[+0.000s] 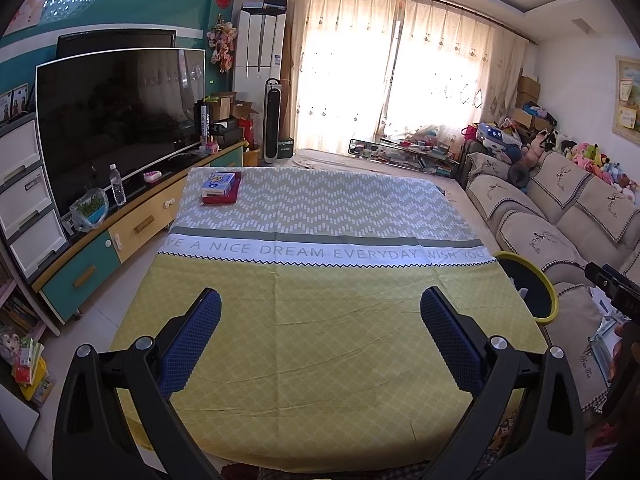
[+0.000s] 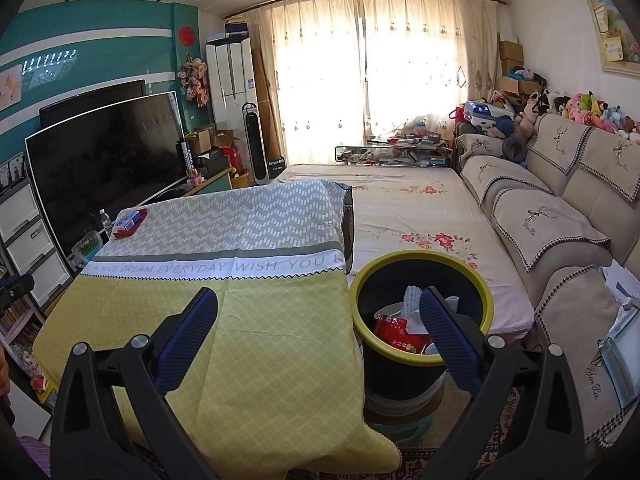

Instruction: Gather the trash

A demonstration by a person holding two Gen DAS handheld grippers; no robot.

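A black trash bin with a yellow rim [image 2: 424, 264] stands at the table's right edge; it also shows in the left wrist view [image 1: 532, 280]. Inside lie a red wrapper [image 2: 398, 332] and white crumpled paper [image 2: 412, 300]. My left gripper [image 1: 320, 304] is open and empty above the yellow part of the tablecloth [image 1: 312, 328]. My right gripper [image 2: 318, 304] is open and empty, held over the table's right edge with its right finger above the bin. A blue box on a red box [image 1: 220, 188] sits at the table's far left corner.
A TV [image 1: 120, 120] on a low cabinet [image 1: 120, 240] runs along the left, with a water bottle [image 1: 117, 184] and a plastic bag [image 1: 90, 210]. A sofa [image 1: 560, 216] lies to the right, a flowered bed sheet [image 2: 420, 208] beyond the bin.
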